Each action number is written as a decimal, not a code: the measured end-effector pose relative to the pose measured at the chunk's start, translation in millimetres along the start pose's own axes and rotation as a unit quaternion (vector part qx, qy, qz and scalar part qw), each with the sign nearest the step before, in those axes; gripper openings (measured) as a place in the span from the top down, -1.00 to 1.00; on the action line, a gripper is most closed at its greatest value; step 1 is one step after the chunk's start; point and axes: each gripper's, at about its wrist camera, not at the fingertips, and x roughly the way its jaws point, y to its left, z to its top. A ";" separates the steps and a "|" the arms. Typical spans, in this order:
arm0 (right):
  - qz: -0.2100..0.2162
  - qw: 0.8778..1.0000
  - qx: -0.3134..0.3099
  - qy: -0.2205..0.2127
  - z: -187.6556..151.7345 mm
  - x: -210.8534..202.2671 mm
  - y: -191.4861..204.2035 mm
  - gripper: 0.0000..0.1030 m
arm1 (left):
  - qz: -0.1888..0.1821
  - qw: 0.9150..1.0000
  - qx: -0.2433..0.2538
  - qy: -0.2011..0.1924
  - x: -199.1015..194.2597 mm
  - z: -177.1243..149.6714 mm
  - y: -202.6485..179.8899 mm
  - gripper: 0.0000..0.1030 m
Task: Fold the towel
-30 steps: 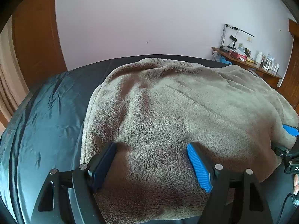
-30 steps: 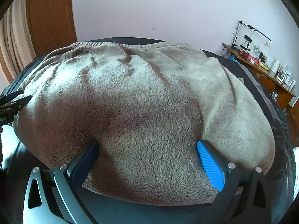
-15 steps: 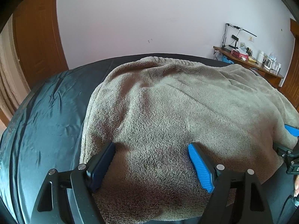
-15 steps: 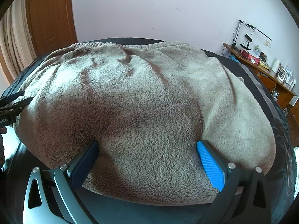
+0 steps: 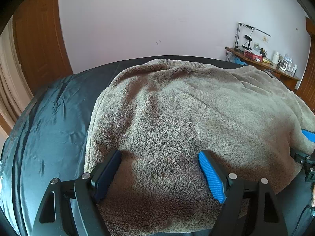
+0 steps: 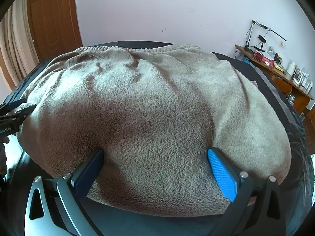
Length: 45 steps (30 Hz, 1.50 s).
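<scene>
Fleece fills most of both wrist views: a large beige-brown plush towel [image 5: 187,118] lies spread over a bed covered in a dark blue-black glossy sheet [image 5: 51,133], its surface rumpled with shallow creases and its far edge bunched into a ribbed hem near the pale wall. The left claw [image 5: 159,169] hovers over the towel's near left part, its two fingers standing wide apart with the fleece lying between and under them, not pinched; its right pad [image 5: 211,179] is bright blue and ribbed, the other dark. In the left wrist view the bare sheet shows broadly to the left of the towel's edge, and a bit of the right claw's blue pad and black frame peeks in at the right border. The right claw [image 6: 155,169] hovers over the towel's near right part, likewise spread wide, with the towel's near edge running between its fingers and no fabric clamped. In the right wrist view the left claw's black tips show at the left border, just beside the towel's left edge. A wooden desk [image 6: 283,78] cluttered with small items and a thin black lamp arm stands against the wall on the right, well apart from the towel, and a brown wooden door [image 6: 53,19] is at the left.
</scene>
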 end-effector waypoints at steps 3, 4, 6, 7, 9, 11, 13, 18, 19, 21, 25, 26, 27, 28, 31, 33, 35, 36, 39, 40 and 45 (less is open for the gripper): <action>0.003 1.000 0.002 -0.001 -0.3 -0.7 -1.0 -0.98 | 0.001 1.000 0.000 0.000 0.3 0.2 -0.2 -0.62; 0.003 1.000 0.003 -0.001 -0.3 -0.7 -1.4 -0.98 | 0.001 1.000 0.000 0.001 0.4 0.3 0.1 -0.63; 0.001 1.000 0.004 -0.002 -0.3 -0.8 -1.4 -0.98 | 0.000 1.000 -0.001 0.001 0.6 0.5 0.6 -0.63; 0.000 1.000 0.005 -0.002 -0.1 -0.7 -1.5 -0.98 | 0.000 1.000 -0.001 0.001 0.8 0.6 0.7 -0.64; 0.000 1.000 0.005 -0.002 0.0 -0.8 -1.5 -0.98 | 0.000 1.000 -0.002 0.001 1.0 0.6 1.0 -0.64; 0.000 1.000 0.005 -0.002 0.1 -0.7 -1.3 -0.98 | -0.002 1.000 -0.003 0.001 0.8 0.6 1.6 -0.64; 0.000 1.000 0.005 -0.002 0.2 -0.6 -1.1 -0.98 | -0.006 1.000 -0.005 0.001 0.7 0.4 3.0 -0.64; 0.000 1.000 0.005 -0.002 0.5 -0.4 -0.8 -0.98 | -0.017 1.000 -0.013 0.001 0.5 0.0 6.1 -0.65; 0.000 1.000 0.005 -0.002 0.5 -0.4 -0.8 -0.98 | -0.016 1.000 -0.013 0.001 0.5 0.0 5.9 -0.65; 0.000 1.000 0.005 -0.002 0.4 -0.6 -1.2 -0.98 | -0.016 1.000 -0.013 0.001 0.0 -0.2 5.9 -0.65; -0.001 1.000 0.005 -0.002 0.2 -0.7 -1.5 -0.98 | -0.016 1.000 -0.013 0.001 -0.7 -0.4 5.9 -0.65; -0.001 1.000 0.005 -0.002 0.2 -0.8 -1.6 -0.98 | -0.016 1.000 -0.012 0.001 -0.6 -0.3 5.6 -0.65; -0.001 1.000 0.004 -0.002 0.1 -0.9 -1.7 -0.98 | -0.015 1.000 -0.012 0.001 -0.6 -0.2 5.2 -0.65; -0.001 1.000 0.004 -0.002 0.1 -1.1 -1.8 -0.98 | -0.015 1.000 -0.012 0.001 -0.5 0.0 5.2 -0.65; 0.000 1.000 0.005 -0.002 0.5 -1.0 -1.3 -0.98 | -0.014 1.000 -0.011 0.001 0.0 0.6 5.5 -0.65; 0.003 1.000 0.012 -0.009 0.1 -3.6 -3.0 -0.98 | -0.015 1.000 -0.012 0.000 0.1 0.6 6.1 -0.65; 0.009 0.999 0.028 -0.023 -1.9 -11.1 -7.0 -0.98 | -0.018 1.000 -0.014 -0.002 -0.6 0.5 7.5 -0.65; 0.013 0.999 0.039 -0.033 -3.2 -18.4 -10.4 -0.99 | -0.019 1.000 -0.016 -0.004 -1.5 0.3 8.2 -0.65; 0.029 0.994 0.083 -0.064 -6.5 -44.6 -25.9 -0.99 | -0.032 0.999 -0.034 -0.022 -11.8 -0.4 14.0 -0.66; 0.033 0.991 0.102 -0.075 -8.0 -53.3 -33.7 -0.99 | -0.042 0.998 -0.045 -0.033 -18.1 0.3 17.7 -0.66; 0.014 0.982 0.167 -0.086 -20.7 -77.7 -69.6 -0.99 | 0.001 0.994 -0.058 -0.090 -43.7 3.8 27.1 -0.66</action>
